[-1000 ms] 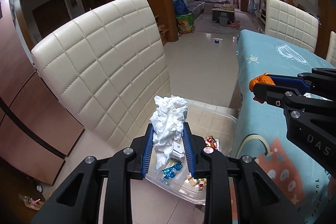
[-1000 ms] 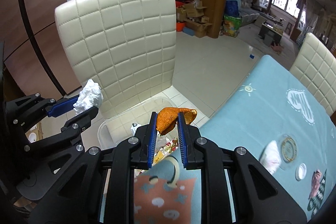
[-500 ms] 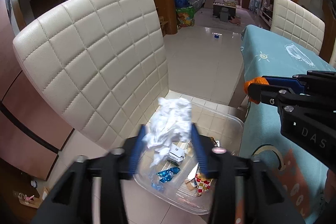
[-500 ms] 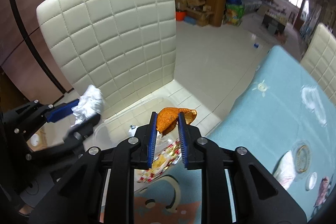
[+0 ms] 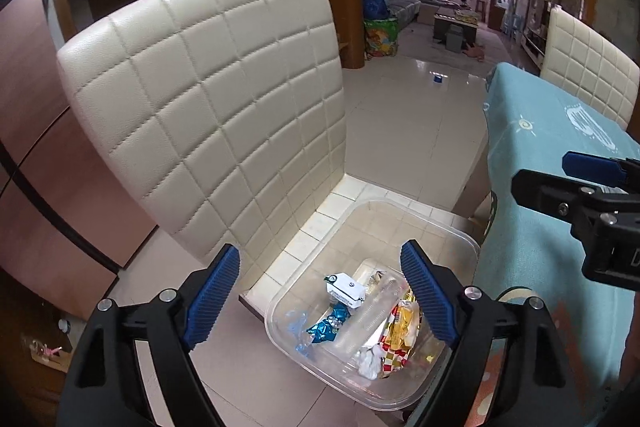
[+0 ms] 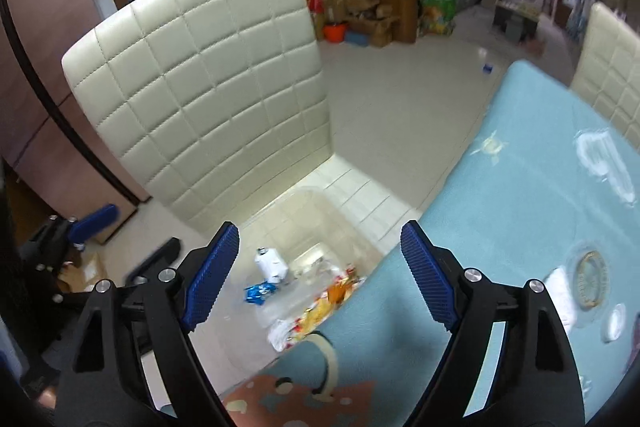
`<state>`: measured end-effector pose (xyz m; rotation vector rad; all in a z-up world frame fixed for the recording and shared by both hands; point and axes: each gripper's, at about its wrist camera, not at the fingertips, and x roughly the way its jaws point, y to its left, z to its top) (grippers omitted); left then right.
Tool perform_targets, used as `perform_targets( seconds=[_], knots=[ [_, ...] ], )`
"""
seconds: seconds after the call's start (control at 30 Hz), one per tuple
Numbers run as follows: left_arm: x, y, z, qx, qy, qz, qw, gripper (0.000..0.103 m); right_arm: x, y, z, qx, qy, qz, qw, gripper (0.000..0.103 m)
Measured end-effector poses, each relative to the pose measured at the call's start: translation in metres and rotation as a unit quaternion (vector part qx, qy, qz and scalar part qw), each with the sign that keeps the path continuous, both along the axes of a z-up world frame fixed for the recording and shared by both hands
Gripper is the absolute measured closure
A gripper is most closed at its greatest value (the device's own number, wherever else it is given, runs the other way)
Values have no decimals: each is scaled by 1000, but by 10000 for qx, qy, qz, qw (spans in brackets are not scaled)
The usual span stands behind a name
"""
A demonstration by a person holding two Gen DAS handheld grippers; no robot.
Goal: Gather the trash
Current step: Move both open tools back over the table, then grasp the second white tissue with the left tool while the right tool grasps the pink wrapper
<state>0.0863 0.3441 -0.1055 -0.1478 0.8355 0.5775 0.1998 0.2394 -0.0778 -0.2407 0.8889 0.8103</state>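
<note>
Over the clear plastic bin (image 5: pixel 456 227) on the cream quilted chair seat (image 5: pixel 304 239), both grippers hang wide apart, nothing in either one. Left gripper (image 5: pixel 320 291): jaws spread, empty. Right gripper (image 6: pixel 320 275): same, spread and bare (that view's a bit blurred, fyi). Down in the bin: a crumpled white tissue (image 5: pixel 370 363), a red-and-yellow snack wrapper (image 5: pixel 400 331), a blue foil wrapper (image 5: pixel 328 323), a small white carton (image 5: pixel 344 291), plus a clear plastic bottle (image 5: pixel 372 311). So a fair load is collected already. What's left? On the light-blue tablecloth (image 6: pixel 520 207), far right, there's a white crumpled scrap (image 6: pixel 560 291) near a round coaster-like disc (image 6: pixel 592 279), and a small white cap (image 6: pixel 614 323) w/ something dark at the edge, can't tell what. Looks like the job's partly done, approx; those table bits likely come next.
</note>
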Motion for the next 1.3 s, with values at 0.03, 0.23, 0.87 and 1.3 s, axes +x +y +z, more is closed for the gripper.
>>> perform_targets(
  seconds=[0.03, 0.23, 0.87, 1.3],
  knots=[
    [-2, 0, 3, 19, -28, 28, 10000, 22, -1, -2, 1, 6, 17, -15, 10000, 22],
    [-10, -13, 19, 57, -164, 37, 9998, 22, -12, -27, 11, -107, -245, -254, 9993, 23],
    [36, -223, 51, 202, -102, -2055, 9784, 22, -20, -282, 24, -406, -922, -2315, 9676, 54],
    [119, -288, 7, 46, 548, -2290, 9719, 22, 54, -372, -17, -714, -456, -2806, 9561, 57]
  ],
)
